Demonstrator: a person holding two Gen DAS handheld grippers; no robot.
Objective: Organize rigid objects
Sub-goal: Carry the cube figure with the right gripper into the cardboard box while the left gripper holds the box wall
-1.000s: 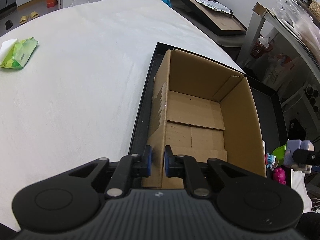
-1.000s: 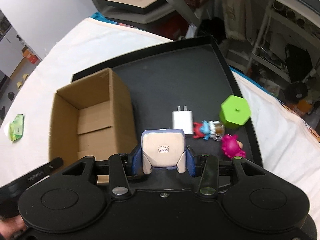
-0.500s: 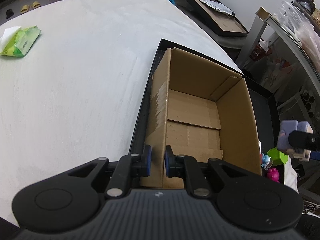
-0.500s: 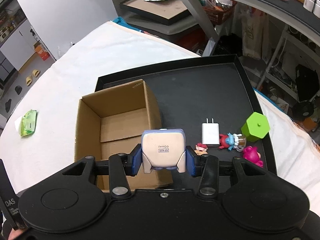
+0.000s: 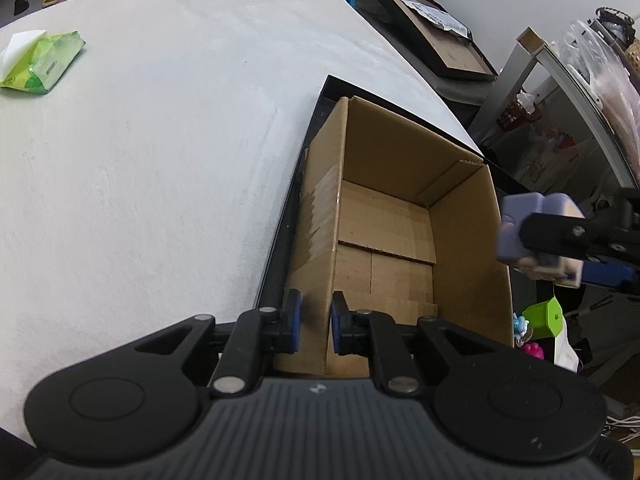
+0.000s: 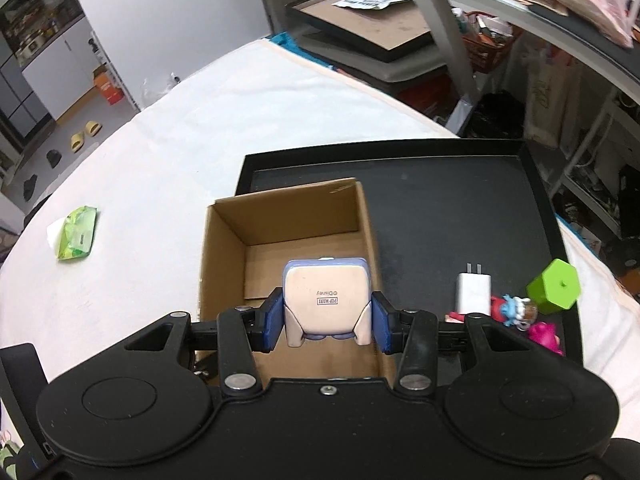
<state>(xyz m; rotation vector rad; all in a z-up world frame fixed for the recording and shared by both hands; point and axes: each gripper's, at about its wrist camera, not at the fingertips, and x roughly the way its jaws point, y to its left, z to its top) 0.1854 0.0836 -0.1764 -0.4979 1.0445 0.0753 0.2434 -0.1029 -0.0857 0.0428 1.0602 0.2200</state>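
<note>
An open, empty cardboard box (image 5: 396,240) stands on a black tray (image 6: 452,200). My left gripper (image 5: 316,322) is shut on the box's near left wall. My right gripper (image 6: 326,322) is shut on a lilac and cream toy block (image 6: 326,300) and holds it above the box (image 6: 280,240), over its near right part. The block also shows in the left wrist view (image 5: 536,236), at the box's right wall. On the tray to the right lie a white charger (image 6: 474,292), a small blue and red figure (image 6: 510,310), a pink toy (image 6: 544,336) and a green hexagonal block (image 6: 554,286).
A green tissue pack (image 6: 76,238) lies on the white tablecloth (image 5: 160,140) far left. Beyond the table's far edge are stacked framed boards (image 6: 368,28) and cluttered metal shelves (image 6: 560,60) on the right.
My right gripper has carried the toy block left and up, from over the tray to above the box. My left gripper has kept its hold on the box wall.
</note>
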